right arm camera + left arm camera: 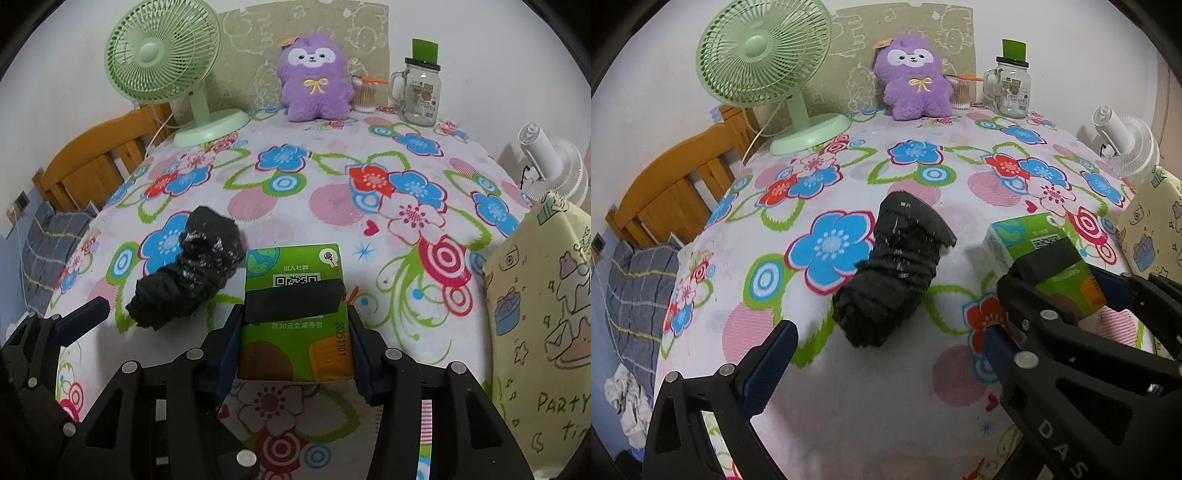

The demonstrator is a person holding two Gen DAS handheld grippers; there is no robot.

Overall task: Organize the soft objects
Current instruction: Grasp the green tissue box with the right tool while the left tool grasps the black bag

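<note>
Green tissue pack (295, 314) clamped in the right gripper (293, 354), above the flowered worktop (332, 177).
Only the right wrist view shows both blue pads pressing its sides. The left wrist view shows the left gripper (886, 350) spread wide and empty, with the black bundle (897, 269) lying beyond its fingers.

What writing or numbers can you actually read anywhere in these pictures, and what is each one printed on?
"加入社群", above a QR code: green tissue pack, gripped by the right gripper.
"领30元立减券包": same pack.
"20251101": the pack's right edge.
"PARTY": yellow cartoon bag; the word beneath is cut off.
"DAS": the gripper arm in the left wrist view; cut off.
Glass jar: label too small to read.
</note>
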